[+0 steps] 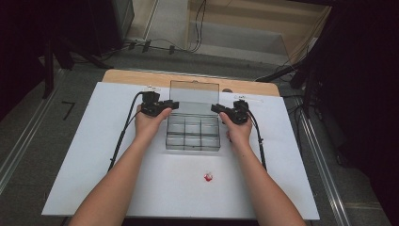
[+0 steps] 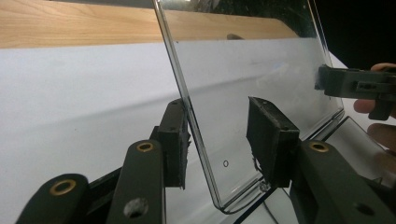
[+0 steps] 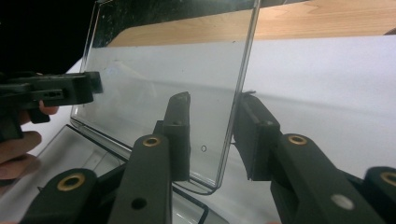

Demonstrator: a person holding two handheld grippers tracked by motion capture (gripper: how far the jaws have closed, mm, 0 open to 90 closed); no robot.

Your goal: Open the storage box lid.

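Clear plastic box (image 1: 193, 134) sits in the middle of the white desk (image 1: 94, 155), its lid (image 1: 194, 96) standing up at 12 o'clock. The left gripper (image 1: 173, 106) and right gripper (image 1: 215, 108) each have open jaws around a lid edge, not squeezing it. A small red thing (image 1: 208, 177) lies at 6 o'clock. No words can be read.

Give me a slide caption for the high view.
Two claws, left and right, flank the raised lid of a clear compartment box.
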